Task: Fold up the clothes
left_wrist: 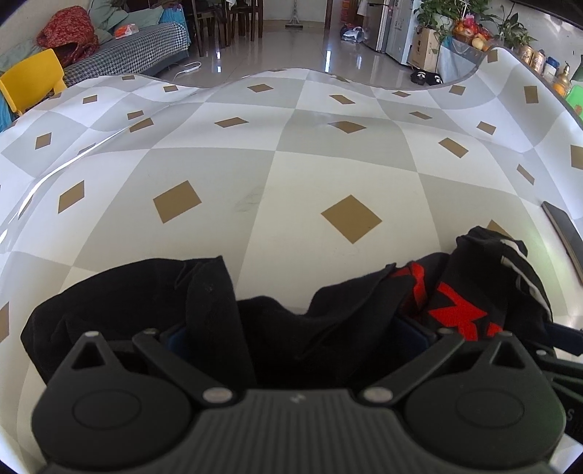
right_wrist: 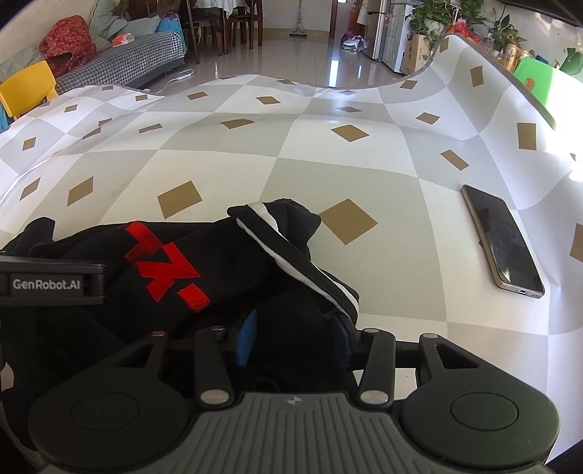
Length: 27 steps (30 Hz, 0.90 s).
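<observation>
A black garment (left_wrist: 127, 302) with a red embroidered mark (right_wrist: 164, 266) and a white-striped edge (right_wrist: 291, 255) lies bunched at the near edge of the table (left_wrist: 291, 175). My left gripper (left_wrist: 297, 335) stands wide open, and black cloth is draped over and between its blue pads (left_wrist: 415, 335). My right gripper (right_wrist: 295, 339) stands part open. Dark cloth fills the gap between its blue pads (right_wrist: 247, 339), and the striped edge covers the right one. The left gripper's body (right_wrist: 51, 284) shows at the left of the right wrist view, low over the cloth.
A dark phone (right_wrist: 503, 240) lies on the table to the right of the garment. The checked table cover curls up at the far edge (right_wrist: 364, 85). A yellow chair (left_wrist: 29, 80) and a sofa (left_wrist: 127, 54) stand beyond on the left, and plants (left_wrist: 455, 22) on the right.
</observation>
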Each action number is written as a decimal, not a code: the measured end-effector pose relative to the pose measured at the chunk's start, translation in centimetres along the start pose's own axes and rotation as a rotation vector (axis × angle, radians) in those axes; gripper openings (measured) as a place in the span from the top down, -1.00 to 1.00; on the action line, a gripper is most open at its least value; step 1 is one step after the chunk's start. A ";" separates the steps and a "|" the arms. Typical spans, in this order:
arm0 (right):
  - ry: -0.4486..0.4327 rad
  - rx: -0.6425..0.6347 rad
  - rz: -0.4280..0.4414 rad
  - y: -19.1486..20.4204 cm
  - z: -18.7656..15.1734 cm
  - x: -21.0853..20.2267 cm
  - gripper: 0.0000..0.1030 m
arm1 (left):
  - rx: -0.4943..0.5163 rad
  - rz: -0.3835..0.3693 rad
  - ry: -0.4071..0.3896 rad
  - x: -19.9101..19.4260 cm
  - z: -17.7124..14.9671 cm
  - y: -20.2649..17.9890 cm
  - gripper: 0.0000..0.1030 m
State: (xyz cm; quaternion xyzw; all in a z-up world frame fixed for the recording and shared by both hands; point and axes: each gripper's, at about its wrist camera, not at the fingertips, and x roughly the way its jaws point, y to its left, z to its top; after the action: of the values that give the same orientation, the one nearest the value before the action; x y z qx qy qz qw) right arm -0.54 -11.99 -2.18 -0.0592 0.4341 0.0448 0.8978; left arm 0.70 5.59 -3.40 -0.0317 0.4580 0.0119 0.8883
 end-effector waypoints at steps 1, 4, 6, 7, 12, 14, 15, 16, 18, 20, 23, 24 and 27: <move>-0.003 -0.004 -0.002 0.1 0.0 0.1 0.17 | 0.005 0.004 0.001 0.2 0.0 -0.1 -1.00; -0.009 -0.013 0.003 0.3 0.1 0.3 0.23 | 0.007 0.009 -0.003 0.5 0.0 -0.2 -0.94; -0.011 -0.019 0.008 0.5 0.2 0.5 0.32 | 0.008 0.013 -0.006 0.7 0.0 -0.3 -0.67; -0.012 -0.022 0.011 0.6 0.3 0.6 0.39 | 0.004 0.012 -0.011 0.7 -0.1 -0.2 -0.60; -0.037 -0.065 0.023 1.6 0.8 1.1 0.62 | -0.038 0.025 -0.035 0.3 0.0 0.4 -0.09; -0.057 -0.089 0.029 2.1 1.2 1.4 0.67 | -0.059 0.051 -0.045 0.2 0.1 0.7 -0.02; -0.068 -0.096 0.036 2.3 1.4 1.5 0.69 | -0.070 0.068 -0.051 0.2 0.1 1.0 0.01; -0.080 -0.102 0.041 2.5 1.6 1.6 0.71 | -0.081 0.085 -0.056 0.1 0.2 1.2 0.01; -0.106 -0.119 0.041 2.9 2.0 1.7 0.75 | -0.110 0.126 -0.070 -0.1 0.3 1.9 0.01; -0.133 -0.135 0.038 3.2 2.5 1.8 0.78 | -0.145 0.169 -0.086 -0.3 0.6 2.7 0.02; -0.171 -0.136 0.025 3.2 3.2 1.9 0.80 | -0.187 0.231 -0.126 -1.0 0.9 3.9 0.04; -0.182 -0.128 0.024 3.1 3.4 1.9 0.80 | -0.186 0.258 -0.150 -1.4 1.0 4.0 0.04; -0.199 -0.091 -0.002 2.5 4.0 2.1 0.81 | -0.184 0.342 -0.220 -2.5 1.3 4.4 0.05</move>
State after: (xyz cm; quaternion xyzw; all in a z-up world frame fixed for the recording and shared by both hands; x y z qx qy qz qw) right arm 3.50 -8.84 -1.53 -0.0955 0.3403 0.0691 0.9329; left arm 0.05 10.06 -0.78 -0.0332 0.3540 0.2074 0.9113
